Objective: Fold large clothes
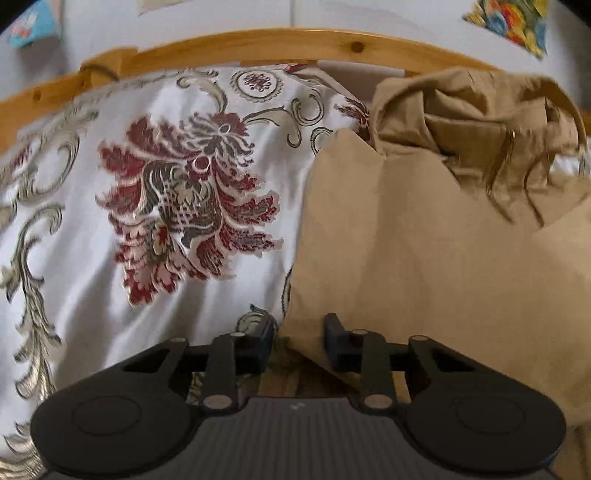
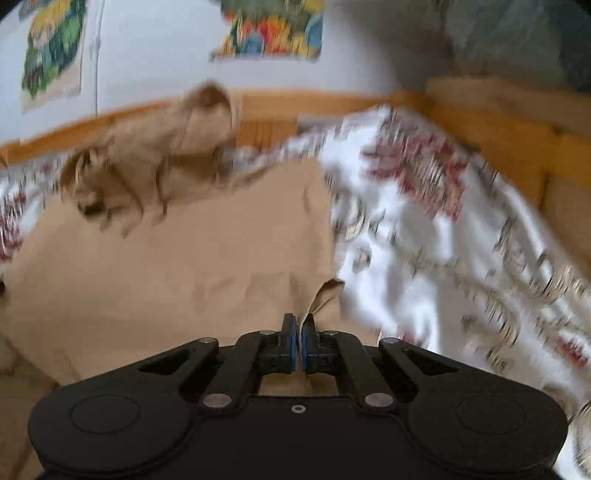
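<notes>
A large tan garment (image 1: 424,240) lies spread on a bed, its hood and drawstrings bunched at the far end (image 1: 480,125). My left gripper (image 1: 299,332) is open, its fingers on either side of the garment's near left corner. In the right wrist view the same tan garment (image 2: 166,266) fills the left half. My right gripper (image 2: 298,332) is shut on the garment's near right edge, and a fold of cloth (image 2: 325,295) stands up from the pads. The right view is blurred.
A white bedspread with a red and grey floral print (image 1: 166,192) covers the bed (image 2: 443,240). A wooden bed frame (image 1: 258,44) runs along the far side and the right (image 2: 517,140). Colourful pictures (image 2: 269,29) hang on the white wall.
</notes>
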The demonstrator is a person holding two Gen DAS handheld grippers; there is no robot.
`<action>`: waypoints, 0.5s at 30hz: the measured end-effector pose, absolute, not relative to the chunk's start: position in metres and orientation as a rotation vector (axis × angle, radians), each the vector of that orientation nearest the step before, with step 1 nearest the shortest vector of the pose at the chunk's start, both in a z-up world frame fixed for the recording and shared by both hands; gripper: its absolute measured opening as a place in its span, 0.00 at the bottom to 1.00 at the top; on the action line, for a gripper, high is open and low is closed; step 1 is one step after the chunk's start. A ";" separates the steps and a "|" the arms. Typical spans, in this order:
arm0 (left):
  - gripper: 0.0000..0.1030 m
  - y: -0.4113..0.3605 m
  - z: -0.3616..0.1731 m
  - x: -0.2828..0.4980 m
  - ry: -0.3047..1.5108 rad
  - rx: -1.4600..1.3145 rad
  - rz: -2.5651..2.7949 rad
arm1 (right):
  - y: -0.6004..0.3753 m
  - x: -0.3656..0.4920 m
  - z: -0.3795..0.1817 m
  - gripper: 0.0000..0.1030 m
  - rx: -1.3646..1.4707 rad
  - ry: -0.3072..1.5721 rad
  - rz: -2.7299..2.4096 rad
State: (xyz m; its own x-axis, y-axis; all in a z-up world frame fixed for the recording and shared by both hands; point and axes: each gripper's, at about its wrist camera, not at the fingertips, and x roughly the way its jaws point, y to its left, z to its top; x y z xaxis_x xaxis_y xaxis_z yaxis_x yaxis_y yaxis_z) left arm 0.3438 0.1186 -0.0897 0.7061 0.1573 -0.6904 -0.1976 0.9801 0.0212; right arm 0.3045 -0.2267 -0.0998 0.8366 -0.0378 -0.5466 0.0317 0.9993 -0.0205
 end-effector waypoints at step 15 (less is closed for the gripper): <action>0.83 0.081 -0.072 0.325 0.797 0.063 0.251 | -0.195 0.284 -0.090 0.64 -0.127 0.616 -0.009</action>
